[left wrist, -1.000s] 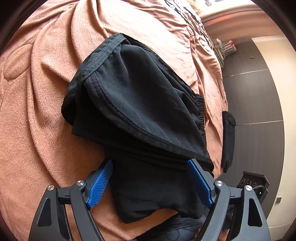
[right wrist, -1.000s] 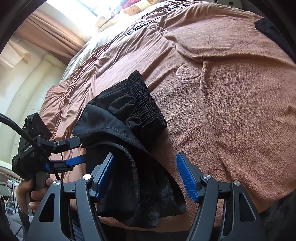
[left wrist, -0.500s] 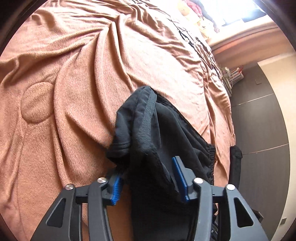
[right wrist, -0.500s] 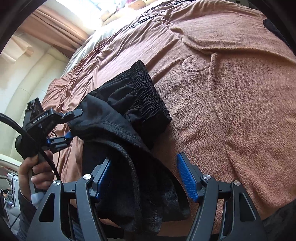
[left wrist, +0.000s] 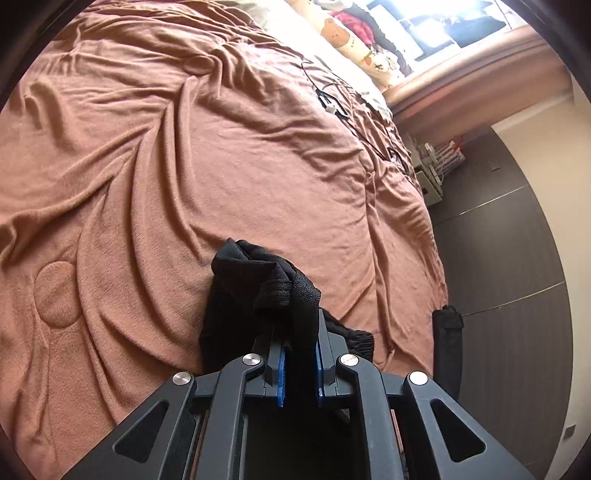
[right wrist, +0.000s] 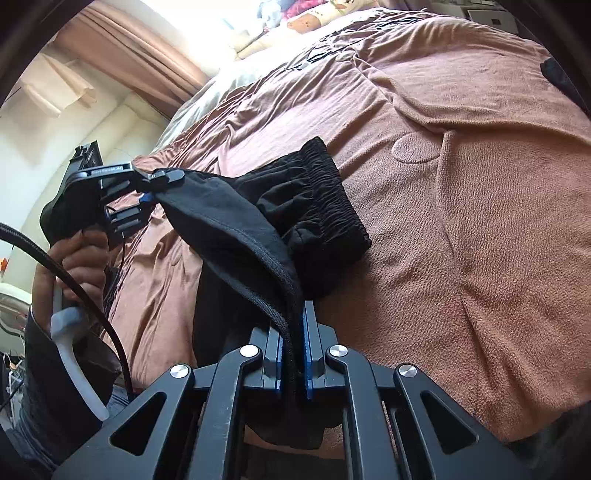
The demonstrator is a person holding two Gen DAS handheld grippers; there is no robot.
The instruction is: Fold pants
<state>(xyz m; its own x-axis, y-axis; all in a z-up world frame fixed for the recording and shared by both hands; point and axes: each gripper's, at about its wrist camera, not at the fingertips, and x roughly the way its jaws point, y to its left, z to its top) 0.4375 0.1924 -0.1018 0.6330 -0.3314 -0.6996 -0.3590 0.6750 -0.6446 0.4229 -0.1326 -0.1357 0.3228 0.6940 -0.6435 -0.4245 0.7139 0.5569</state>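
Now we hold the black pants (right wrist: 236,236) by two points along one hemmed edge, with the rest of the garment resting on the brown blanket (right wrist: 480,229) that covers the bed. Our left gripper (left wrist: 300,338) has just been closing, and its blue pads (left wrist: 282,373) now pinch a bunched fold of the dark fabric, which rises in a crumpled peak above the fingertips. In the right wrist view we see that same left gripper (right wrist: 157,186) raised off the bed at the left, held by our left hand (right wrist: 74,269), with the cloth stretching from its tip down toward us. Our right gripper (right wrist: 293,325) has also just been closing; its pads are pressed together on the stitched hem, which runs straight between them and drops out of sight below. The elastic waistband (right wrist: 332,199) lies gathered on the blanket just beyond the right gripper's fingers, its ribbed edge turned toward the far side of the bed. Between the two grips the hem hangs in a taut, slightly sagging line above the blanket. Another dark garment (left wrist: 448,347) hangs over the bed's edge beside the dark floor (left wrist: 509,258). Cables (left wrist: 343,107) trail across the blanket near the pillows (left wrist: 347,33) at the head of the bed.
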